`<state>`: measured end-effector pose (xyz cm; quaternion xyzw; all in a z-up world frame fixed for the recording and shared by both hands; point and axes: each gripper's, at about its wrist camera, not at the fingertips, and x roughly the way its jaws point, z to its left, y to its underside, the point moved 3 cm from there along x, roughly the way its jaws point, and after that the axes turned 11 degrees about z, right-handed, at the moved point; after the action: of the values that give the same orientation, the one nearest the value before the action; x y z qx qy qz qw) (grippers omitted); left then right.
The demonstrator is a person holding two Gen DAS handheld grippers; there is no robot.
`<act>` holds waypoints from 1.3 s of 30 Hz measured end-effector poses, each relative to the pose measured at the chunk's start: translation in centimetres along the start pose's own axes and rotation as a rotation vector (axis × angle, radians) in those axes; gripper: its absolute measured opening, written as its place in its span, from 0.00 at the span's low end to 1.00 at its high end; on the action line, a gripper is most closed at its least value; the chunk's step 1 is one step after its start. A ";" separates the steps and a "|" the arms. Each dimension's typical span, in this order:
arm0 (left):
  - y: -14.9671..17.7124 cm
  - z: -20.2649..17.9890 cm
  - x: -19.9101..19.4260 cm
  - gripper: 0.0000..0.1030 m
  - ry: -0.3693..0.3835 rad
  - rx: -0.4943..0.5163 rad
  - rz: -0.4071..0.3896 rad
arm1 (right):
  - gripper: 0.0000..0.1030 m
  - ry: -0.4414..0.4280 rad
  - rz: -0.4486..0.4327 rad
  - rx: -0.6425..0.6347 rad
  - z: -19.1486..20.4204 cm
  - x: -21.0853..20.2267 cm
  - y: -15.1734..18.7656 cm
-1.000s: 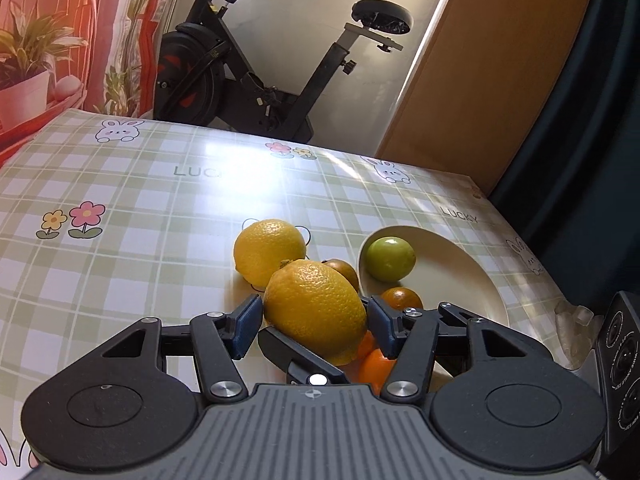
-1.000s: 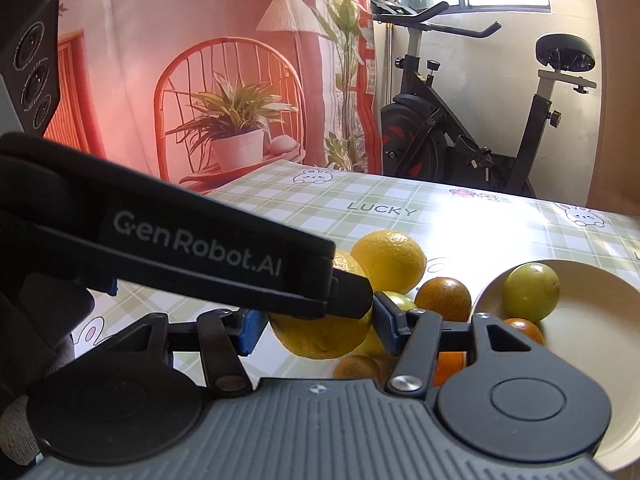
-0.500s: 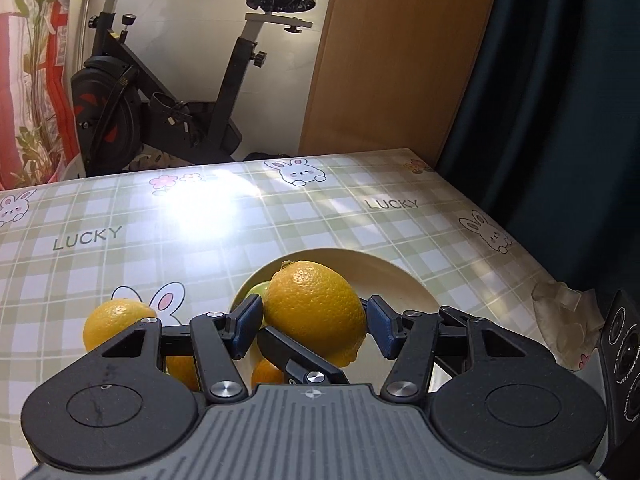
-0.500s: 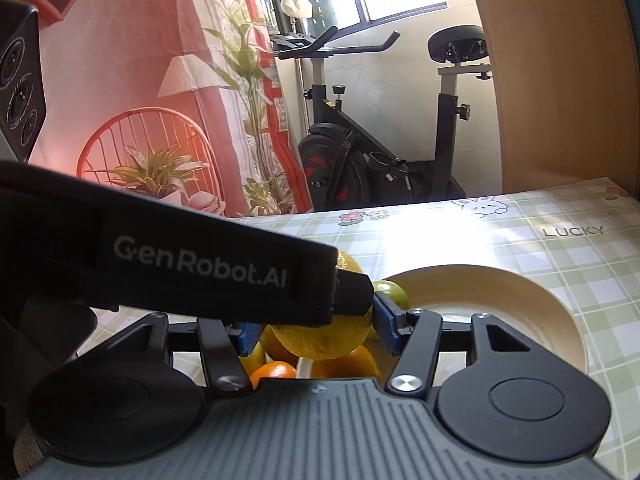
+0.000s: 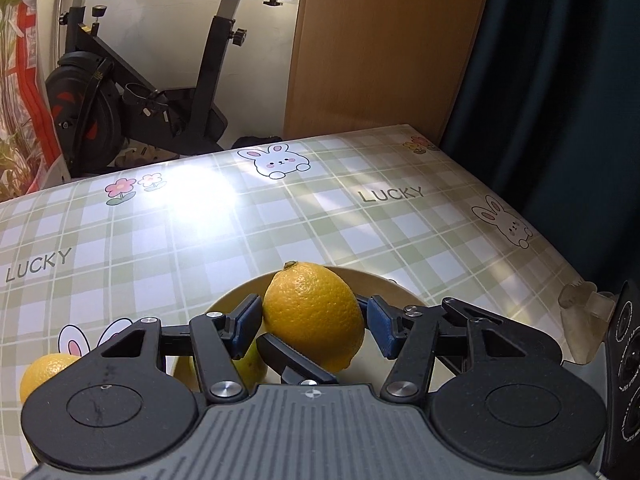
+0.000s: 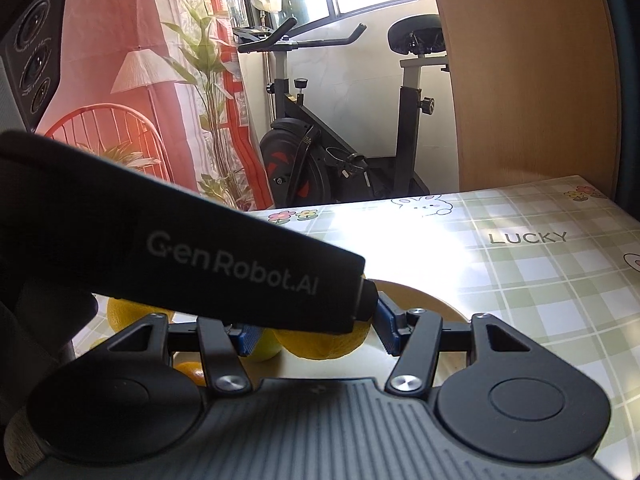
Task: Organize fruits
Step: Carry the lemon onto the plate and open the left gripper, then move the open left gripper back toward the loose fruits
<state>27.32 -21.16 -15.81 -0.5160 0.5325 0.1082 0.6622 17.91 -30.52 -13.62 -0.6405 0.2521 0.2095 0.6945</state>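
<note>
A big yellow lemon sits between the blue pads of my left gripper, which is shut on it, just above the cream plate. In the right wrist view the same lemon lies between the pads of my right gripper, which looks shut on it too. The left tool's black body crosses in front and hides the lemon's top. A green fruit lies in the plate behind the left pad. A second lemon and an orange are at the left.
The table carries a green checked cloth printed with rabbits. Its far edge faces an exercise bike; a wooden panel and a dark curtain stand at the right. Crumpled clear plastic lies near the right edge, beside the right tool's camera block.
Both grippers have swung to the right together with the lemon between them, from over the loose fruit on the cloth to over the plate. Neither pair of jaws has changed its width.
</note>
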 end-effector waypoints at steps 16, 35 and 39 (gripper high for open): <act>-0.4 0.7 0.9 0.59 -0.003 0.006 0.011 | 0.57 -0.025 0.071 0.064 -1.1 1.6 -0.4; 3.6 5.1 -7.0 0.59 -0.005 -0.219 -0.142 | 0.58 -0.054 -0.047 0.091 -1.6 -0.8 0.1; 5.6 7.0 -9.1 0.59 -0.058 -0.267 -0.153 | 0.58 -0.053 -0.060 0.078 -1.4 -1.2 0.3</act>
<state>23.85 -9.41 -12.30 -0.6351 0.4531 0.1422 0.6091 16.66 -31.82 -13.19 -0.6144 0.2221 0.1956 0.7313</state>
